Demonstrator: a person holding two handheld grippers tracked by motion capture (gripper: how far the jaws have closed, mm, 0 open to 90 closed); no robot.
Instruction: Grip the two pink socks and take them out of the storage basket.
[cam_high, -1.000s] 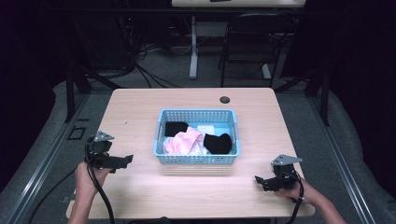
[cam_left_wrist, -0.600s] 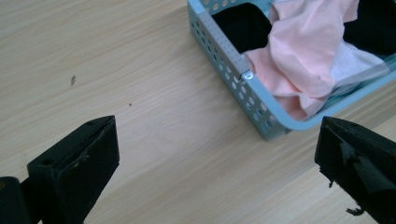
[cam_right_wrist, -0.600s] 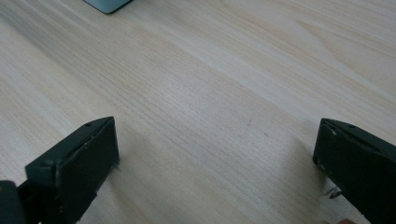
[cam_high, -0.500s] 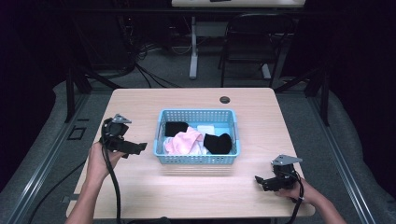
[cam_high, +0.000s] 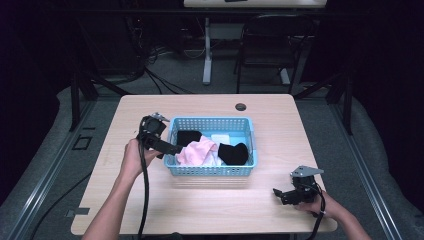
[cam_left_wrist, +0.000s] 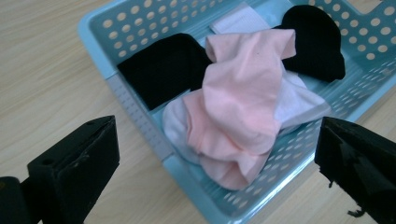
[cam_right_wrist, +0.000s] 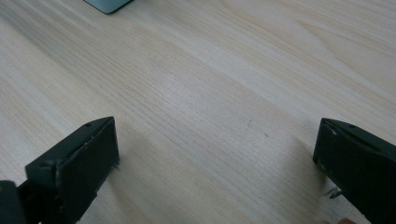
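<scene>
Target looks like the pink sock (cam_left_wrist: 243, 107): soft knit, crumpled, draped on top of the pile near the left-front part of the blue basket (cam_high: 172, 134). It lies over a white sock (cam_left_wrist: 299, 100), touching a black sock (cam_left_wrist: 163, 70) toward the basket's left-rear corner; another black sock (cam_left_wrist: 315, 42) lies toward the right side, with a flat white piece (cam_left_wrist: 240, 21) at the rear. Being the top layer, the pink one is the easiest to pinch without dragging the others.

Basket: rigid plastic, rectangular, perforated walls and floor, sitting mid-bench, slightly toward the rear edge.

Left gripper (cam_high: 172, 149): jaws spread wide, holding nothing, over the basket's left wall and aimed at the pink sock. In the left gripper view the 2 jaws bracket the pile, so my read is an approach for a grab, not yet in contact. The next move needs to clear the left wall first; a low entry could catch the rim and shove the basket.

Right gripper (cam_high: 281, 194): jaws spread, empty, low over bare wood near the bench's front-right corner, well apart from the basket. Probably parked out of the way.

Bench (cam_high: 310, 150): light wood-grain top, matte, with a round grommet (cam_high: 241, 106) near the rear edge.
</scene>
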